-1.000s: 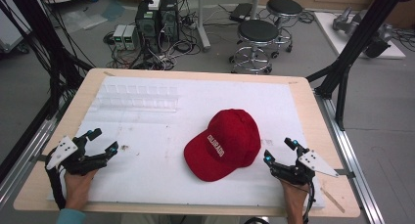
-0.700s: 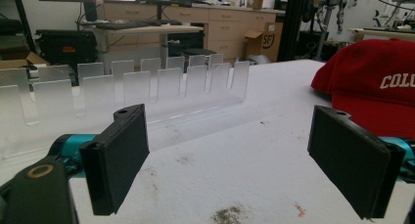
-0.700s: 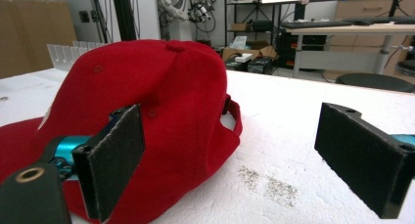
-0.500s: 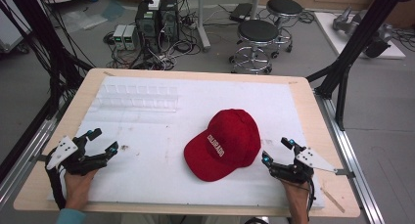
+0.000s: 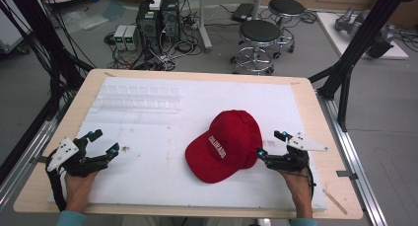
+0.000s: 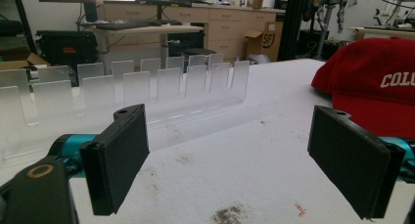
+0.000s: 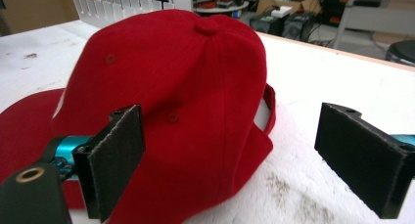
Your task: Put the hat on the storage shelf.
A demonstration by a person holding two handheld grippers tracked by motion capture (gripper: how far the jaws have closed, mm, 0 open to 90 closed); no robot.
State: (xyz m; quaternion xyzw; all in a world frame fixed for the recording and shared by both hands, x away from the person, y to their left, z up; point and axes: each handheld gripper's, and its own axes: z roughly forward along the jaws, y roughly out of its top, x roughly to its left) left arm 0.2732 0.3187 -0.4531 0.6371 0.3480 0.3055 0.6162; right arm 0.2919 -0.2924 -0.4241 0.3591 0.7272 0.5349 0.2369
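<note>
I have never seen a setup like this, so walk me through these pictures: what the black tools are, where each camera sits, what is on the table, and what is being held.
There is no robot here. A person stands at the table and holds a hand tool with two black jaws in each hand: the left gripper and the right gripper.

The high view comes from a fixed camera above the person, looking down on the white table top. The other two pictures come from small cameras riding on each gripper, looking out between its own jaws.

On the table lie a red baseball cap with white lettering and, farther back, a clear plastic slotted rack.

Nothing is held. Both grippers are open. The right one sits at the back of the cap, with its jaws apart.
</note>
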